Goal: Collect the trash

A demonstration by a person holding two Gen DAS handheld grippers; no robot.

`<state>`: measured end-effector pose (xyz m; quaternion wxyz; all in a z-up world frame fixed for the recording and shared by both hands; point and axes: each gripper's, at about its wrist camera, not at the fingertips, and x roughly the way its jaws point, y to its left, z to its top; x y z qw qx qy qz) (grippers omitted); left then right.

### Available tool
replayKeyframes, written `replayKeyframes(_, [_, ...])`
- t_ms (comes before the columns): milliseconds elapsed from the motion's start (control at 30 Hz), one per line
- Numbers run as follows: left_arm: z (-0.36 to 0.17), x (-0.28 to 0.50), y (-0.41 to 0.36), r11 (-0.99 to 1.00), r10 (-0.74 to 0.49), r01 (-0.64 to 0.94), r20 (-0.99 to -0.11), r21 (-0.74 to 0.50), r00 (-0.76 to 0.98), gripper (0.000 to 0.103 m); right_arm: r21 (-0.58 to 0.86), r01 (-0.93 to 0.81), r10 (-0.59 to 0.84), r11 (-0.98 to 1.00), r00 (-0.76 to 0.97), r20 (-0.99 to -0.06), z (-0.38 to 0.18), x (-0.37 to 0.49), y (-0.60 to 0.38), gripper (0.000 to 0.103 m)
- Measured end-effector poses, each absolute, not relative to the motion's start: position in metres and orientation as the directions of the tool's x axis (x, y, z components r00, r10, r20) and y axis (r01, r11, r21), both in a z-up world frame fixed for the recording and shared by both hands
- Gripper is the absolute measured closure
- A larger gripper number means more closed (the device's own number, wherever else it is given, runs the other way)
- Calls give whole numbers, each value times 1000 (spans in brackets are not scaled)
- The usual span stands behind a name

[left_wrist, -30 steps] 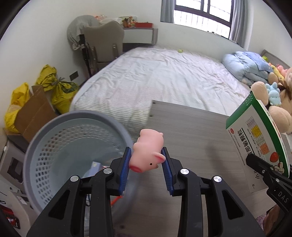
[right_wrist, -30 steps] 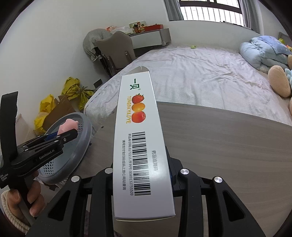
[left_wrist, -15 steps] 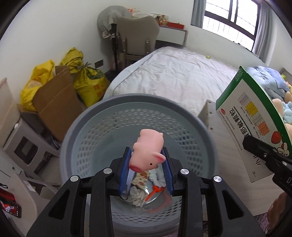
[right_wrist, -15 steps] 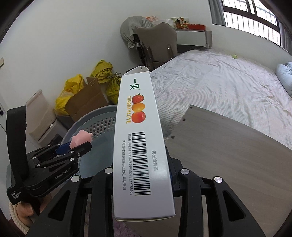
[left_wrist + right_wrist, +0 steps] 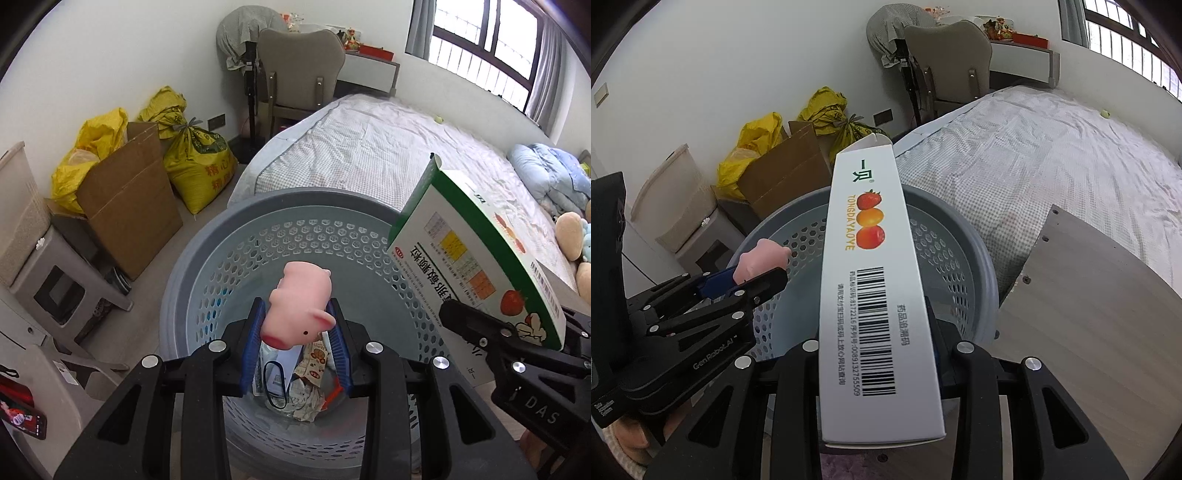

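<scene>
Over the bin: both grippers are hovering above the open mouth of the grey perforated basket (image 5: 295, 221), each one carrying an item.
Left gripper (image 5: 297, 332): its blue-padded fingers are pinching a pink rubber pig toy (image 5: 301, 302) by the sides, the snout pointing back toward the camera; the toy is hanging directly above the basket's inside.
Right gripper (image 5: 875, 354): its fingers are squeezing a long white-and-green medicine box (image 5: 875, 295) near its lower end, the box sticking forward and up, its far flap reaching past the basket's rim.
Box from the left view: the same box (image 5: 476, 254) is showing its green edge and printed face, tilting over the basket's right side.
Basket contents: crumpled wrappers (image 5: 310, 376) and a white card with a black paper clip (image 5: 275, 380) are lying at the bottom, seen between the left fingers.
Table: a grey wood-grain tabletop (image 5: 1089, 295) is sitting just right of the basket.
Surroundings: yellow sacks (image 5: 199, 162) and a cardboard box (image 5: 129, 206) are standing by the wall, with a bed (image 5: 388, 155) lying behind.
</scene>
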<state>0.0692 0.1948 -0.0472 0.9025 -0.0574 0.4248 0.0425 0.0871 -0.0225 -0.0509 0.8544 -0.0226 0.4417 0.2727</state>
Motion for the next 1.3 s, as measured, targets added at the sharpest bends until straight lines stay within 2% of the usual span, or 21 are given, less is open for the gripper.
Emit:
replayKeyframes(133, [-48, 70, 197, 989, 41, -138, -777, -59, 628, 67, 202, -493, 452, 846, 461, -764, -50, 88, -20, 70])
replayKeyframes(200, [-46, 67, 195, 988, 41, -140, -774, -63, 632, 58, 211, -500, 464, 840, 461, -756, -49, 88, -21, 55])
replayKeyframes(233, [-45, 66, 195, 988, 47, -145, -770, -60, 636, 44, 211, -499, 467, 840, 469, -750, -47, 87, -23, 41])
replayKeyframes(267, [-43, 64, 195, 987, 58, -152, -764, -53, 643, 29, 213, -498, 470, 841, 475, -744, -46, 87, -25, 39])
replayKeyframes(800, [-34, 56, 205, 975, 134, -223, -755, -17, 642, 21, 178, -479, 437, 859, 508, -742, -44, 80, -27, 39])
replayKeyframes(1067, [-31, 54, 204, 970, 168, -242, -752, 12, 637, 11, 180, -459, 426, 870, 516, -743, -43, 79, -29, 38])
replayKeyframes(1300, [-27, 52, 200, 969, 185, -247, -747, 28, 639, 7, 192, -440, 424, 877, 523, -739, -42, 80, -36, 37])
